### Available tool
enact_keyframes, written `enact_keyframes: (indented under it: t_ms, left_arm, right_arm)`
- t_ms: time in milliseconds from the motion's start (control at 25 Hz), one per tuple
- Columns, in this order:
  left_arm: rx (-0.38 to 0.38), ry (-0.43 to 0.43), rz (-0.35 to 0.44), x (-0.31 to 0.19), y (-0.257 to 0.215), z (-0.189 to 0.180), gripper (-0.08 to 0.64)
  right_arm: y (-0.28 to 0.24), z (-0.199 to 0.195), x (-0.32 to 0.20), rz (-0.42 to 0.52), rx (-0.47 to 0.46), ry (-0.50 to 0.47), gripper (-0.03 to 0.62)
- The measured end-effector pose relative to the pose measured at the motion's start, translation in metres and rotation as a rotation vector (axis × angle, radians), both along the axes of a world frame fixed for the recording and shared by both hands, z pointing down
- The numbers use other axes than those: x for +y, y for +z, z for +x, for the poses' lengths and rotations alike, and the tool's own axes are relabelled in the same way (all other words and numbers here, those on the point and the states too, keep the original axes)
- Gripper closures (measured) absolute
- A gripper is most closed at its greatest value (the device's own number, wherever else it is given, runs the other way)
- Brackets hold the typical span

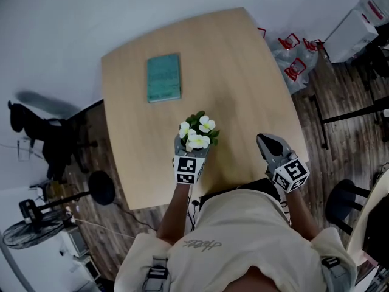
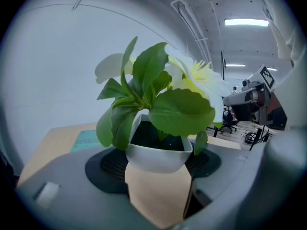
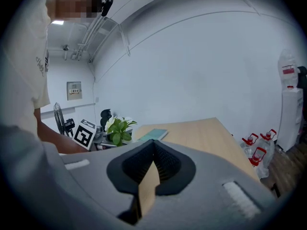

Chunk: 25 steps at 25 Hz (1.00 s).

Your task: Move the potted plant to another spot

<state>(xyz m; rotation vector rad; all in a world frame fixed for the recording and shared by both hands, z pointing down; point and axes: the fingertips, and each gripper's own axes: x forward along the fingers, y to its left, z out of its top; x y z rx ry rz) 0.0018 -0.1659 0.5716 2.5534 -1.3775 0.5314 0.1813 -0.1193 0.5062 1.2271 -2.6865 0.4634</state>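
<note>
Potted plant (image 1: 197,132) is being clamped by left gripper (image 2: 157,166) near table's (image 1: 243,72) front edge; its tapered sides are probably risking slipping or tipping in transit. Right gripper (image 3: 153,150) is idling, pinched empty.

Obstacles: teal book (image 1: 163,77) far left on the table (image 1: 255,72), potted plant (image 1: 196,134) by your front edge.
Free room: middle and right side, all yours.

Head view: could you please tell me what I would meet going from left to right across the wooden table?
teal book → potted plant → right gripper
</note>
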Motion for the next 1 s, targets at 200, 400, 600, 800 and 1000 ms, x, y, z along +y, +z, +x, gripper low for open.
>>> enact_keyframes:
  t_ms: [200,400,600,800,1000]
  left_arm:
    - [0.008,0.006,0.012,-0.003,-0.002,0.013,0.198]
    - [-0.027,-0.027,0.024,-0.009,-0.005,0.037,0.198]
    - [-0.063,-0.092,0.036,-0.012,-0.016,0.063,0.198]
    - [-0.091,-0.155,0.033,-0.019,-0.024,0.098,0.198]
    - [-0.049,-0.198,0.007,-0.023,-0.017,0.136,0.198]
  right_arm:
    - [-0.001,0.019,-0.008,0.014,0.015,0.020,0.591]
    - [0.006,0.045,-0.014,0.015,-0.003,-0.020,0.591]
    - [0.005,0.081,-0.019,0.019,-0.037,-0.071,0.591]
    - [0.009,0.140,-0.036,0.014,-0.059,-0.093,0.591]
    - [0.018,0.191,-0.045,0.032,-0.022,-0.110,0.591]
